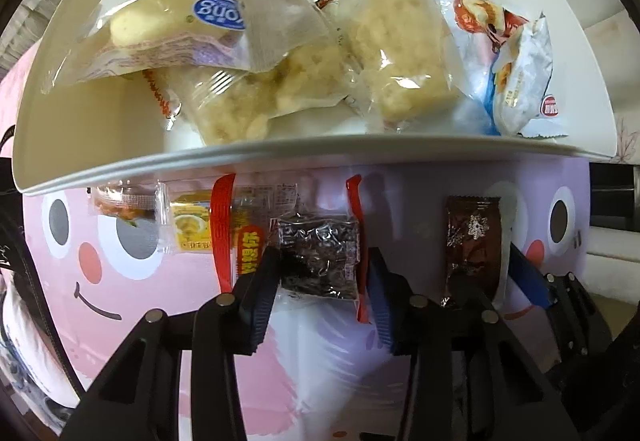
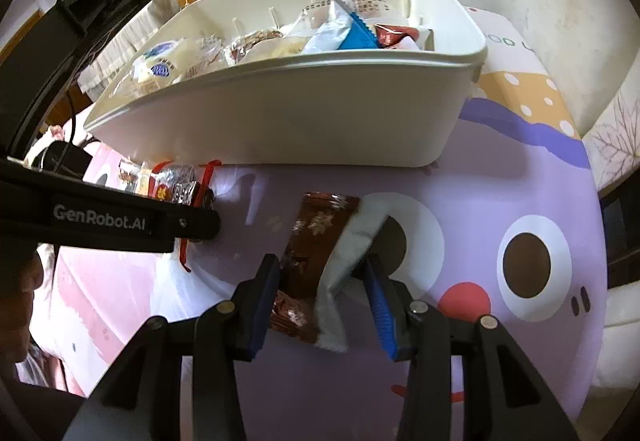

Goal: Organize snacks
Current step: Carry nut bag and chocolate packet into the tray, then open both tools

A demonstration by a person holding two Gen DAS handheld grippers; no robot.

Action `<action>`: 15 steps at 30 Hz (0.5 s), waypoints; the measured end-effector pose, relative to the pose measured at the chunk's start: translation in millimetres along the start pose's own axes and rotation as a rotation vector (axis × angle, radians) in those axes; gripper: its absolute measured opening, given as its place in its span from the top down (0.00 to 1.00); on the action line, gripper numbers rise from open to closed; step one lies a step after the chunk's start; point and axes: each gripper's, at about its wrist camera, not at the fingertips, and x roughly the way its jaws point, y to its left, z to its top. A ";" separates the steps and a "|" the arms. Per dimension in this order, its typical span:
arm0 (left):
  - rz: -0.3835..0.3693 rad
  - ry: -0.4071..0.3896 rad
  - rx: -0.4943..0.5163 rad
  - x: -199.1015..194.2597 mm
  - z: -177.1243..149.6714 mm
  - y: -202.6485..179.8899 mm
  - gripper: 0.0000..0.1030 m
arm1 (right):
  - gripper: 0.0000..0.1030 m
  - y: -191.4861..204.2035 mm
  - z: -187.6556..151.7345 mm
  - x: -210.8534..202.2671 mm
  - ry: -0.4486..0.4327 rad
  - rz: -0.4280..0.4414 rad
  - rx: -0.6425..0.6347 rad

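In the left wrist view, the left tool (image 1: pixel 320 269) is pointing down at the desk (image 1: pixel 132 321), which is wearing a pink and lilac cartoon-face cover. Its blue-padded fingers (image 1: pixel 262 305) are sitting narrow around a clear packet of dark dried fruit with red edge seals (image 1: pixel 318 257); the near pad is touching the packet's side, though I cannot tell whether both pads are truly pressing on it. Just beside it, to the right, a brown foil sachet with a white end (image 1: pixel 474 245) is lying between the fingers of the right tool (image 1: pixel 516 277). To the left of the dark packet, a small yellow-labelled packet (image 1: pixel 190 225) and a clear packet with orange contents (image 1: pixel 124 203) are lying against the base of the bin.

In the right wrist view, the right tool (image 2: pixel 322 301) is angling down, its jaws standing partly apart around the brown sachet (image 2: pixel 316 241). The left pad is touching the brown side, while the right pad is standing clear of the white end, so the sachet is resting loose on the desk.

Beyond both tools, a white plastic bin (image 2: pixel 280 113) is sitting on the desk, holding many wrapped snacks: pale yellow cakes in clear wrappers (image 1: pixel 396 53), a blue-and-white bread bag (image 1: pixel 172 1) and a white-and-blue pouch (image 1: pixel 520 89).
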 end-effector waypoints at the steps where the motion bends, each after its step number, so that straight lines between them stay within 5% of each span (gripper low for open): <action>1: -0.006 0.001 -0.003 0.4 0.3 -2.2 0.60 | 0.60 0.9 0.3 0.2 0.000 -0.002 0.000; 4: -0.007 0.004 0.002 -1.0 1.6 -0.6 0.60 | 0.68 1.7 0.7 1.2 0.003 0.000 -0.005; 15: -0.046 0.012 -0.012 -7.6 -7.3 29.6 0.61 | 0.75 -0.3 -0.8 -2.6 0.024 0.008 0.010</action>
